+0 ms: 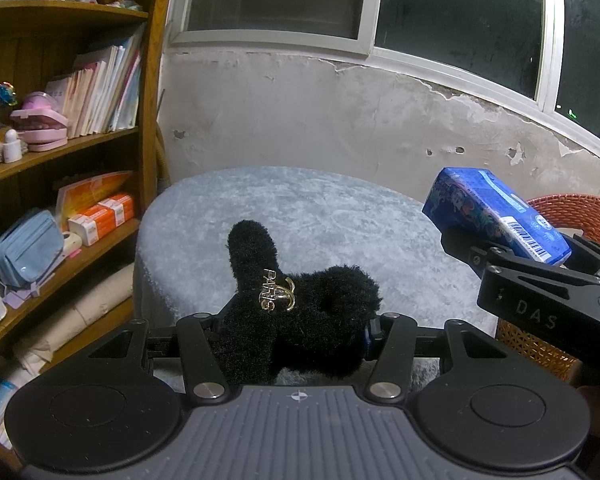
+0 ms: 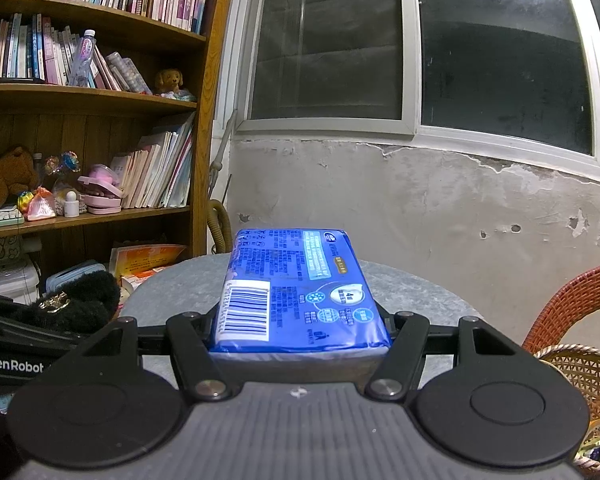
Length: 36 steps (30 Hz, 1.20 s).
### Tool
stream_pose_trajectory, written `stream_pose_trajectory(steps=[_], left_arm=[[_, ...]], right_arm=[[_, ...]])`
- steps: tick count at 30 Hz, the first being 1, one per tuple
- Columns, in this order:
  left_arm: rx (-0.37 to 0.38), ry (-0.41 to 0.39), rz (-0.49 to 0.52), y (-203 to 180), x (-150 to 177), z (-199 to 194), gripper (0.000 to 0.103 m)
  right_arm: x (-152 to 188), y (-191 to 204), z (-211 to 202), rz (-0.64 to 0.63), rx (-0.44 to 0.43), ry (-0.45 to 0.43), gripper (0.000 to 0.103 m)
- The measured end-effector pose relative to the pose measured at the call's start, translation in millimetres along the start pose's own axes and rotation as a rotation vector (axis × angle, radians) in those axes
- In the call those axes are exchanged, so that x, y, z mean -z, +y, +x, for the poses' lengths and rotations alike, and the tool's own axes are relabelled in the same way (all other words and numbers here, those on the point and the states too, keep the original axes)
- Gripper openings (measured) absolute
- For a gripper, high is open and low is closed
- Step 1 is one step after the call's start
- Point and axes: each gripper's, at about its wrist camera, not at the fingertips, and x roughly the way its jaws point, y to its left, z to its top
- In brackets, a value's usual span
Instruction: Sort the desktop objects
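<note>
My left gripper (image 1: 296, 330) is shut on a black fuzzy hair clip (image 1: 300, 304) with gold "PARIS" lettering, held above the round grey-blue velvet table (image 1: 300, 208). The clip also shows at the left edge of the right wrist view as black fuzz (image 2: 80, 300). My right gripper (image 2: 300, 328) is shut on a blue tissue pack (image 2: 296, 288) with a white barcode label, held flat between the jaws over the same table (image 2: 400, 280). In the left wrist view the tissue pack (image 1: 496, 212) and the right gripper (image 1: 512, 252) hang at the right, above the table's edge.
A wooden bookshelf (image 1: 60, 144) full of books, boxes and toys stands at the left. Woven baskets sit at the right: an orange one (image 2: 572, 304) and a tan one (image 2: 584, 372). A peeling wall and dark windows lie behind the table.
</note>
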Motion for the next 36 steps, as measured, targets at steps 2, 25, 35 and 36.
stream_pose_trajectory(steps=[2, 25, 35, 36], left_arm=[[0.000, 0.000, 0.000, 0.0, 0.1, 0.0, 0.059], [-0.004, 0.003, -0.002, 1.1, 0.0, 0.7, 0.059], [-0.004, 0.005, -0.005, 5.5, -0.7, 1.1, 0.059], [-0.005, 0.004, -0.005, 5.3, -0.8, 1.0, 0.059]], right_arm=[[-0.1, -0.3, 0.2, 0.000, 0.000, 0.000, 0.060], [0.7, 0.0, 0.3, -0.001, 0.000, 0.000, 0.060], [0.6, -0.7, 1.0, -0.001, -0.001, 0.001, 0.060], [0.7, -0.7, 0.9, -0.002, -0.001, 0.001, 0.060]])
